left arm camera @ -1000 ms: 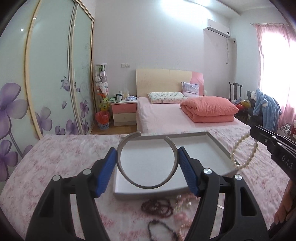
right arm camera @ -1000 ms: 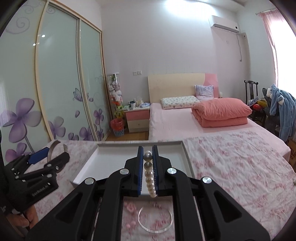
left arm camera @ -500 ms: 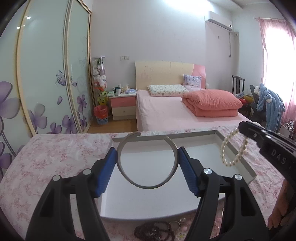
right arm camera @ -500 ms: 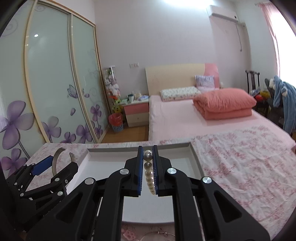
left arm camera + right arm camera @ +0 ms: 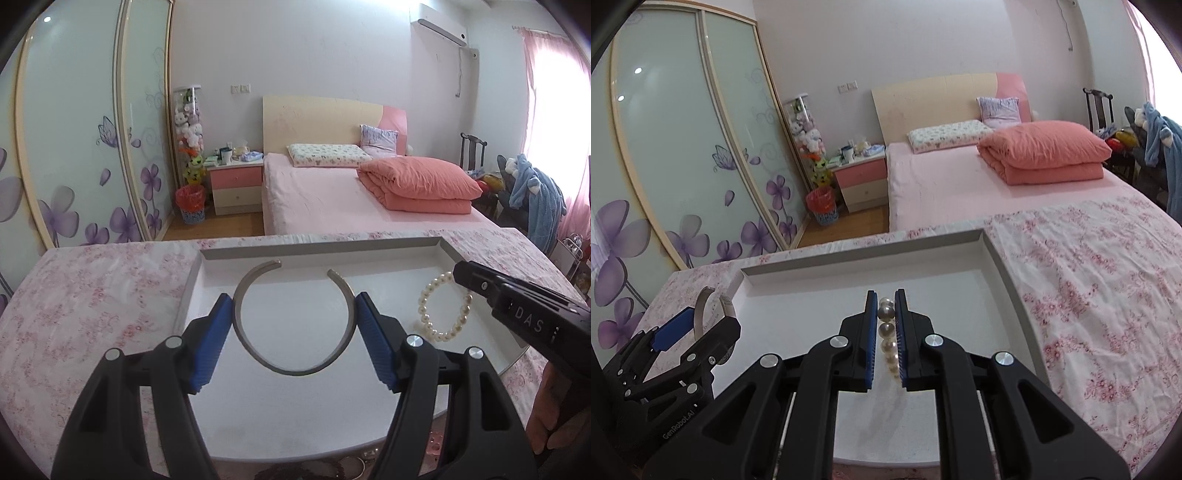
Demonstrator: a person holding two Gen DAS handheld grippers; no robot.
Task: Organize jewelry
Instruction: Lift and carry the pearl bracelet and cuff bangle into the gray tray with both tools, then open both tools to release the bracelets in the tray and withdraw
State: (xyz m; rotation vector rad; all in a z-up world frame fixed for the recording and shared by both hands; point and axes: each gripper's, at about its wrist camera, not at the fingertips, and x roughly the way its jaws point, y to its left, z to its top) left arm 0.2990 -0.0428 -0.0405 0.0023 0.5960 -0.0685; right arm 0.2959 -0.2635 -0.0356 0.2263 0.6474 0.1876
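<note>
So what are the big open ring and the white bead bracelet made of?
The ring looks like metal: thin, stiff, dull grey with a brushed sheen. The bracelet looks like pearls or pearly plastic beads: round, cream, glossy; real or fake cannot be told.

- The tray (image 5: 317,251) is showing plain white, with a greyish rim.
- The bangle (image 5: 295,369) is looking dull silver-grey.
- The pearl bracelet (image 5: 441,332) is gleaming cream-white.
- The left gripper (image 5: 295,343) and right gripper (image 5: 885,332) are showing black bodies with ribbed blue pads (image 5: 208,347).
- The tablecloth (image 5: 1089,295) is carrying small pink flowers on white.
- The folded quilt (image 5: 417,184) is glowing salmon-pink.
- The wardrobe doors (image 5: 683,147) are showing pale frosted green with purple flowers.
</note>
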